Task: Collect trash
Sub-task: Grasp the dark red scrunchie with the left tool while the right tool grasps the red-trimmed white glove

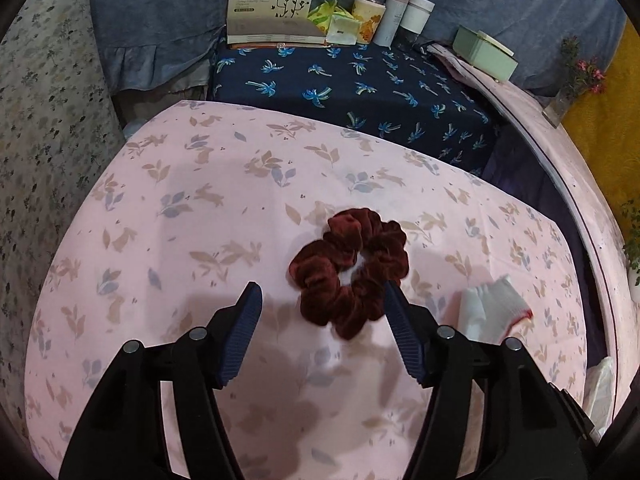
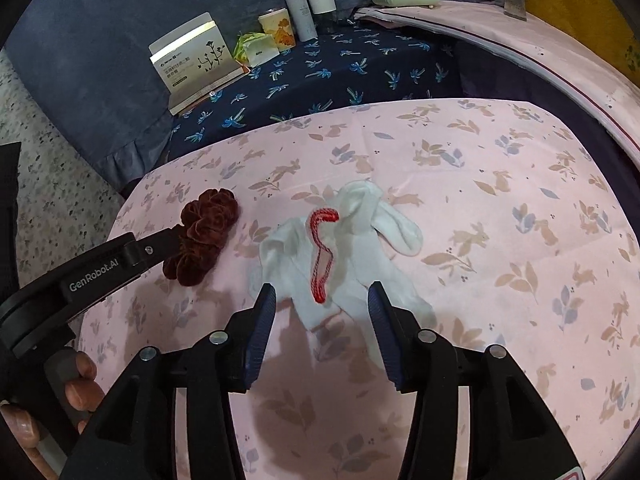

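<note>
A dark red velvet scrunchie (image 1: 320,272) lies on the pink leaf-print cloth (image 1: 180,208). My left gripper (image 1: 322,286) hangs over it, open, with the scrunchie's near part between the fingertips; the right fingertip overlaps its edge, the left one stands apart. To its right lies a crumpled white glove (image 2: 360,240) with a red-trimmed cuff, seen also as the glove (image 1: 492,312) in the left wrist view. My right gripper (image 2: 321,287) is open with the cuff end of the glove between its fingertips, pads not pressing. In the right wrist view the scrunchie (image 2: 204,232) sits at the left gripper's tip.
Behind the pink cloth a navy palm-print cloth (image 1: 360,84) carries an open carton (image 1: 268,8), a green wrapper, paper cups (image 1: 400,16) and a pale green box (image 1: 484,54). A hand (image 2: 80,380) holds the left gripper's handle. A curved pink rim (image 1: 560,168) runs along the right.
</note>
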`<state>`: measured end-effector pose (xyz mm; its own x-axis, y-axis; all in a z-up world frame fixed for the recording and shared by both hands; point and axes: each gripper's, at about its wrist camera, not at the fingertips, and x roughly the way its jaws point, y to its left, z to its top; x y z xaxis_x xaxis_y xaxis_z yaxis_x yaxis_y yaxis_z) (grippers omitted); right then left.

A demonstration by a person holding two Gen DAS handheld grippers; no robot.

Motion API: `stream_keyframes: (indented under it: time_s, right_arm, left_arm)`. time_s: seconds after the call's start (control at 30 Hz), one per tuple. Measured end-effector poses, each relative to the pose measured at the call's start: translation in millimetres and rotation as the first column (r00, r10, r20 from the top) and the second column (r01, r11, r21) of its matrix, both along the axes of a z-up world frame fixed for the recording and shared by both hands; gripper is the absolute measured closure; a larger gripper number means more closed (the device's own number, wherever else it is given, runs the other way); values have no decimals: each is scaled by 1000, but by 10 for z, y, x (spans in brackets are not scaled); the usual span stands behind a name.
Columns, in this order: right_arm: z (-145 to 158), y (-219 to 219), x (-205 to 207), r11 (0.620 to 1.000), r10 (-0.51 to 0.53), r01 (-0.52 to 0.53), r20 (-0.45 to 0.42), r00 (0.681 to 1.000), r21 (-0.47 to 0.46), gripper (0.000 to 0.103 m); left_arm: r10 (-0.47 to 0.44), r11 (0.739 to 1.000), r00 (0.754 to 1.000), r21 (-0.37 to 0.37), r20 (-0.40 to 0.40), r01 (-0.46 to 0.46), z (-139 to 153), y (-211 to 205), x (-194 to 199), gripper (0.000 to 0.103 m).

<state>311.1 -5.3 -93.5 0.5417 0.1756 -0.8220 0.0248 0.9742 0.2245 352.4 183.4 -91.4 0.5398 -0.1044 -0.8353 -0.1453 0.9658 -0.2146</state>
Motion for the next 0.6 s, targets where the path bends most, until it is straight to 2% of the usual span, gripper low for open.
stream_keyframes:
  time_s: [0.13, 0.37, 0.43, 0.5, 0.6]
  right_arm:
    - [-44, 82, 120, 1000, 4, -4, -1, 1000, 6, 49]
    - [-174, 159, 233, 1000, 6, -6, -19, 1000, -1, 49]
    - [-225, 156, 254, 1000, 6, -6, -24, 1000, -1, 49]
    - [-223, 179, 246, 1000, 12, -13, -13, 1000, -27, 51]
    - [-233, 197, 228, 998, 21, -21, -5, 1000, -52, 64]
  left_arm:
    - [8, 1000, 1000, -16, -21, -9, -91, 12, 141, 44]
    - [0, 1000, 999, -19, -38, -1, -215, -52, 261, 46]
    - [-6, 1000, 999, -19, -41, 5, -237, -68, 272, 51]
    - [-18, 999, 999, -33, -40, 16, -246, -87, 268, 64]
    - [-44, 998, 999, -38, -26, 43, -226, -154, 236, 77]
